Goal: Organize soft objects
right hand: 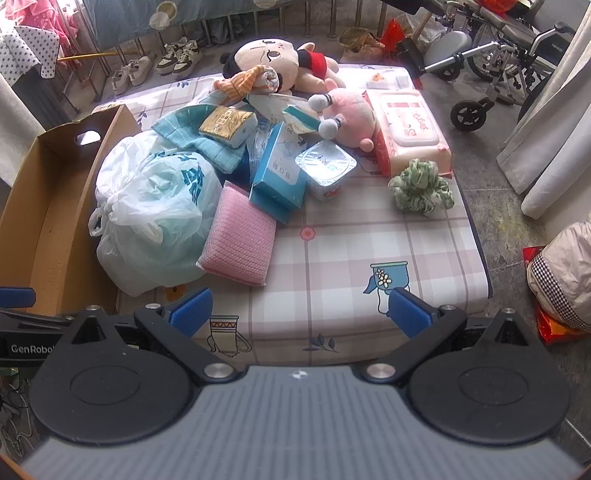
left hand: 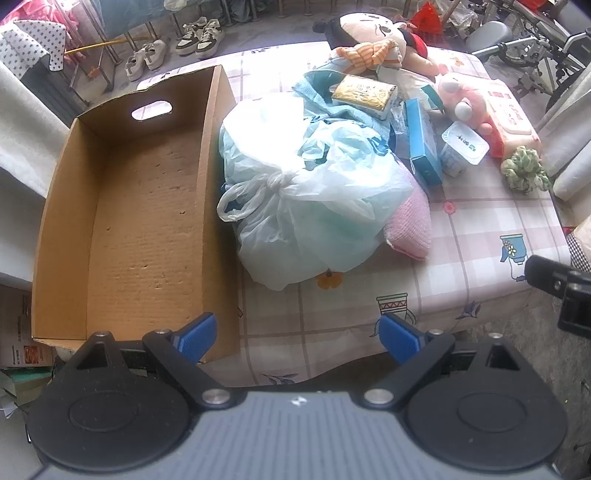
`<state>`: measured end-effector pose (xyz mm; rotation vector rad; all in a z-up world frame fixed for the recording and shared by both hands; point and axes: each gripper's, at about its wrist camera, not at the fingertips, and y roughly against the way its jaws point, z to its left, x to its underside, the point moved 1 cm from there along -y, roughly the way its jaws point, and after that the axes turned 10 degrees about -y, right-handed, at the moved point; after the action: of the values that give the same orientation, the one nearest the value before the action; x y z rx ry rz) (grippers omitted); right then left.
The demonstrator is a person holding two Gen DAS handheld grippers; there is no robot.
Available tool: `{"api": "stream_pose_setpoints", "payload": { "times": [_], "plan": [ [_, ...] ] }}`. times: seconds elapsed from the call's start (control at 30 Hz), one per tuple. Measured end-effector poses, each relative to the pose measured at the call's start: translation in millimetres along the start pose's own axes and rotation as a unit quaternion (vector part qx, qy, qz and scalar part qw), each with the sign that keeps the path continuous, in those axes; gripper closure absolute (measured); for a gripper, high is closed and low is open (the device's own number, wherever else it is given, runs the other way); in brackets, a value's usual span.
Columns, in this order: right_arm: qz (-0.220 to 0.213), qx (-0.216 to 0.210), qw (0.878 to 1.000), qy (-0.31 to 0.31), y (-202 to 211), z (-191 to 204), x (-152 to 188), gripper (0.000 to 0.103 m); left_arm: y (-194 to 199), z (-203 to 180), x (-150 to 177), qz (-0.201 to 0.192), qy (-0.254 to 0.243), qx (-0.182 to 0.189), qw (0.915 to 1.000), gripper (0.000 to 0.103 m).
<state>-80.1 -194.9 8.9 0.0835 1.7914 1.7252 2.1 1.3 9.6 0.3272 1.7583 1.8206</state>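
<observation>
An empty cardboard box (left hand: 140, 221) stands at the table's left; its rim shows in the right wrist view (right hand: 44, 206). Beside it lies a knotted white plastic bag (left hand: 306, 195) (right hand: 155, 214). A pink knitted cloth (right hand: 240, 240) (left hand: 412, 225), a teal cloth (right hand: 199, 140), a big doll (right hand: 273, 62) (left hand: 373, 33), a pink plush (right hand: 351, 114) (left hand: 461, 96) and a green scrunchie (right hand: 421, 184) (left hand: 524, 170) lie behind. My left gripper (left hand: 297, 336) is open and empty over the front edge. My right gripper (right hand: 299, 310) is open and empty over the front edge.
A blue carton (right hand: 280, 173), a yoghurt cup (right hand: 327, 166), a wet wipes pack (right hand: 410, 129) and a tissue pack (right hand: 227, 123) lie among the soft things. Shoes (right hand: 177, 59) and a wheelchair (right hand: 509, 62) stand on the floor behind. A curtain (right hand: 554, 110) hangs at right.
</observation>
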Motion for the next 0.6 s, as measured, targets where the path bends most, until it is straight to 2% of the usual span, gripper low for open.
{"api": "stream_pose_setpoints", "payload": {
  "times": [0.6],
  "plan": [
    [-0.004, 0.006, 1.0, -0.002, -4.2, -4.0, -9.8, 0.001, -3.6, -2.9, -8.1, 0.0, -0.002, 0.003, 1.0, 0.008]
  ]
}}
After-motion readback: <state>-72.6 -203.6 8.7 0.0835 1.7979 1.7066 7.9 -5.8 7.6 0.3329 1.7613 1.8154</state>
